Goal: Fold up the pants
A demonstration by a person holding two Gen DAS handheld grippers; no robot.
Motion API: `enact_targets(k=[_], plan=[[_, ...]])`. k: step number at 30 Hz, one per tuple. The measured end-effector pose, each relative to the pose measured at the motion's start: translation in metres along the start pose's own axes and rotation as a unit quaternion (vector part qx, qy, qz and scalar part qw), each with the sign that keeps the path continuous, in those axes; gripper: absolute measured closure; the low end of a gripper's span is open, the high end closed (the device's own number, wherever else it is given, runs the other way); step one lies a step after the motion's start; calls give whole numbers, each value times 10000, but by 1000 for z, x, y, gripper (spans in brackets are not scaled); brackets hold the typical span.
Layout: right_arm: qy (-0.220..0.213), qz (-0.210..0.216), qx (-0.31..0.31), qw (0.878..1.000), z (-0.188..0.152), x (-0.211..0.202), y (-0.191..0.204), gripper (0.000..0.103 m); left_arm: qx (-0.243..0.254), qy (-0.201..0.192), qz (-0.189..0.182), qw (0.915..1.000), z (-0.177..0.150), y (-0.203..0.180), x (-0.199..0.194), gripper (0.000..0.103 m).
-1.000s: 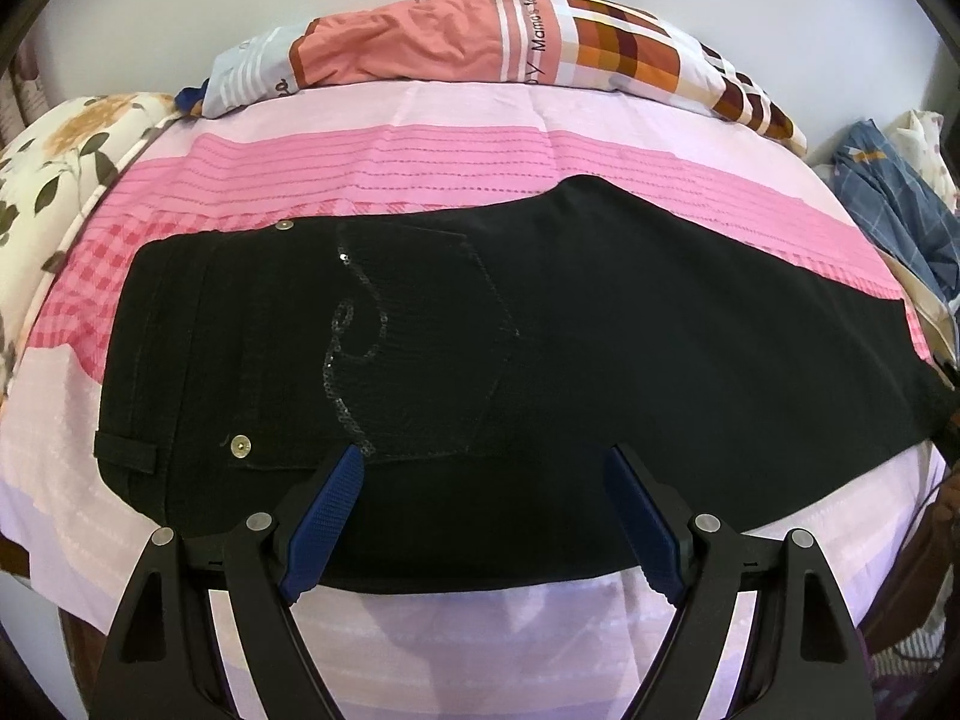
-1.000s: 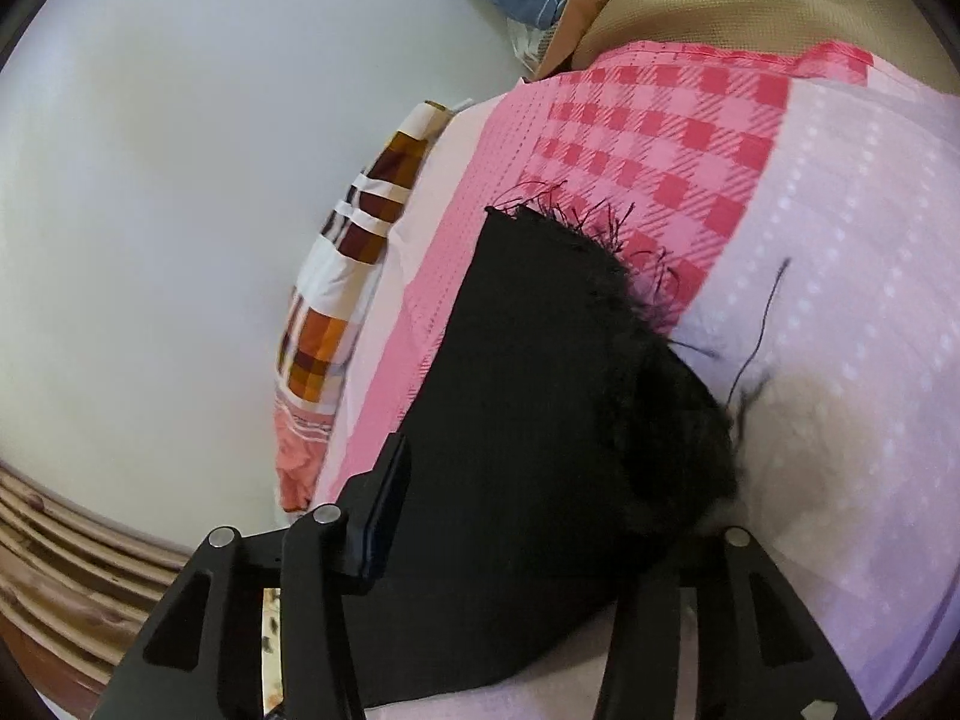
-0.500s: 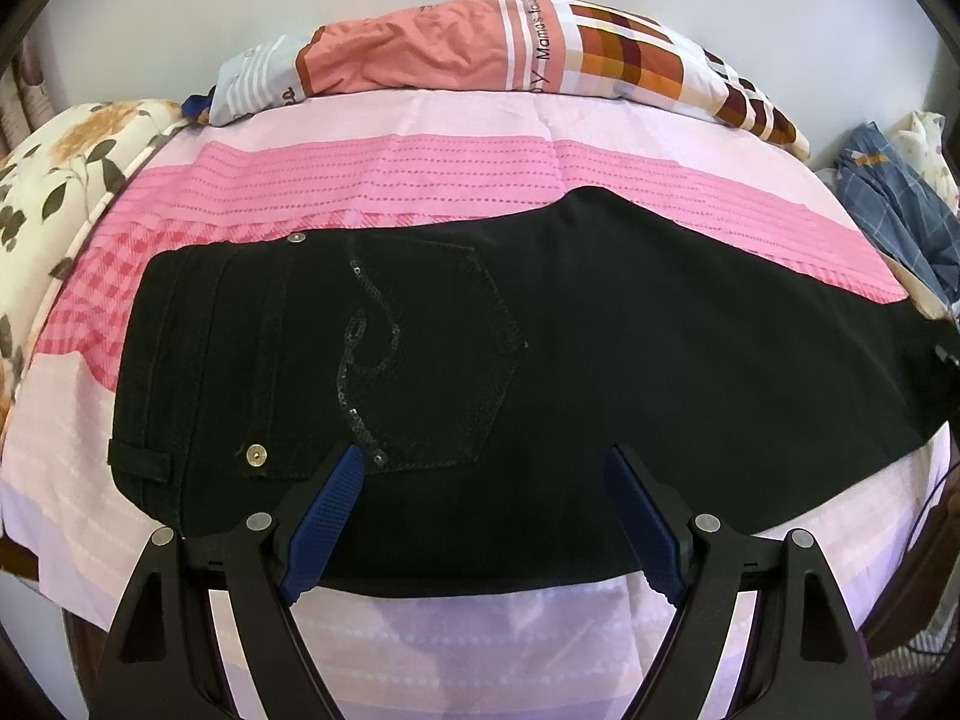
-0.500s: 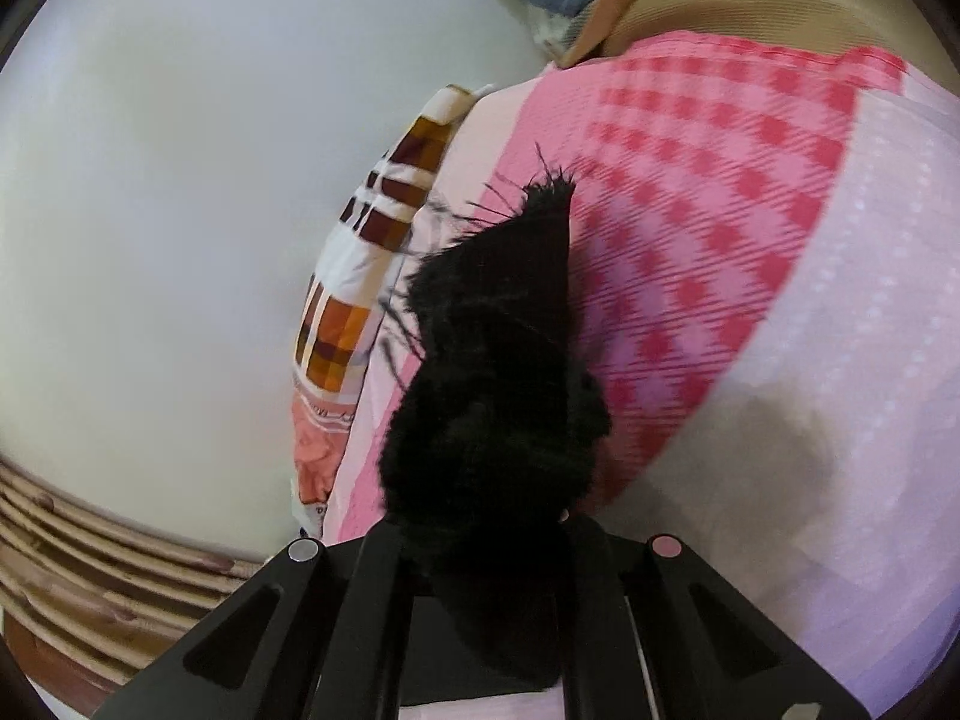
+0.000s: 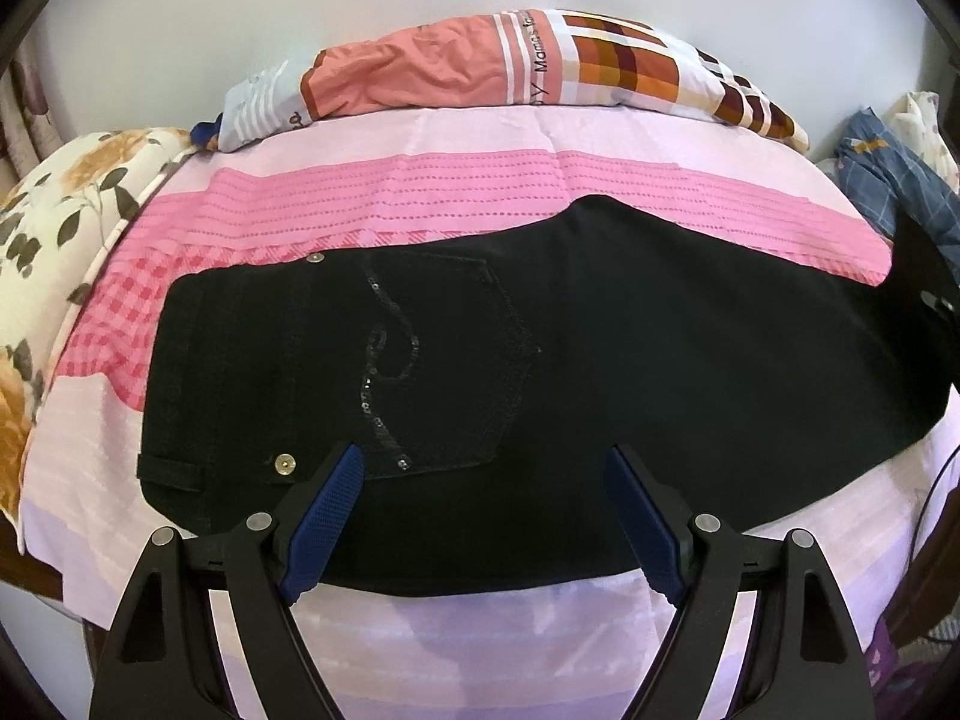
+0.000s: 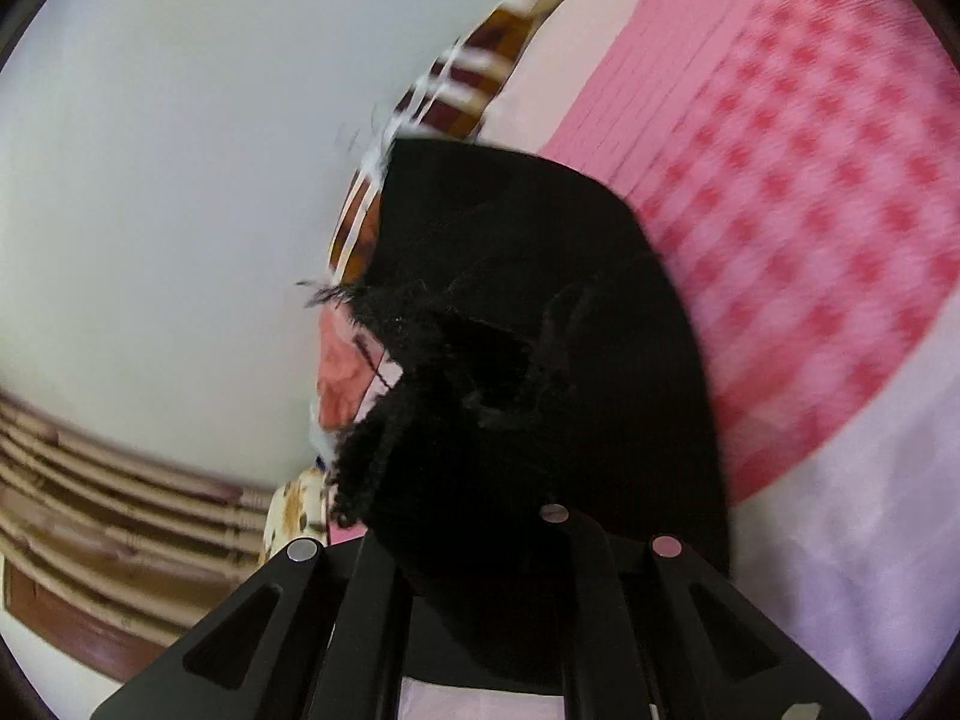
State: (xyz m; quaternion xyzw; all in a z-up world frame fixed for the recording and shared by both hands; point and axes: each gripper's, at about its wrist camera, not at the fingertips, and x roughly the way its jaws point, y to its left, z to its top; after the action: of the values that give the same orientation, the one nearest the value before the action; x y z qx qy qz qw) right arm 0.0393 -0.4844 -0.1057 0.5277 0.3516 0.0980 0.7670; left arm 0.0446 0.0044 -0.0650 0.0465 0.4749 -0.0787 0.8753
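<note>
Black pants (image 5: 600,348) lie flat across the pink bed sheet (image 5: 420,204), waistband at the left, legs running right. A sequined back pocket (image 5: 432,360) faces up. My left gripper (image 5: 486,510) is open and empty, hovering over the near edge of the pants by the pocket. My right gripper (image 6: 480,540) is shut on the frayed leg hem (image 6: 456,372) and holds it lifted off the sheet; the bunched cloth hides its fingertips. The lifted leg end shows at the far right in the left wrist view (image 5: 924,276).
A patchwork pillow (image 5: 510,72) lies along the far edge by the white wall. A floral cushion (image 5: 54,228) sits at the left. Blue checked clothes (image 5: 888,174) are piled at the right. The bed's near edge runs just under my left gripper.
My right gripper closed on the leg hem and has lifted it, swinging toward the pillow side. The left gripper has drawn back slightly and stays open.
</note>
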Motion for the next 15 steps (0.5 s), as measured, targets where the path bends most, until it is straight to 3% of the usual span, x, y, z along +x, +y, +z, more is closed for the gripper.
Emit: enact_targets(k=[15], plan=[[996, 320, -295, 9941, -53, 93, 54, 95, 146, -57, 356, 9992, -5, 3, -3, 21]])
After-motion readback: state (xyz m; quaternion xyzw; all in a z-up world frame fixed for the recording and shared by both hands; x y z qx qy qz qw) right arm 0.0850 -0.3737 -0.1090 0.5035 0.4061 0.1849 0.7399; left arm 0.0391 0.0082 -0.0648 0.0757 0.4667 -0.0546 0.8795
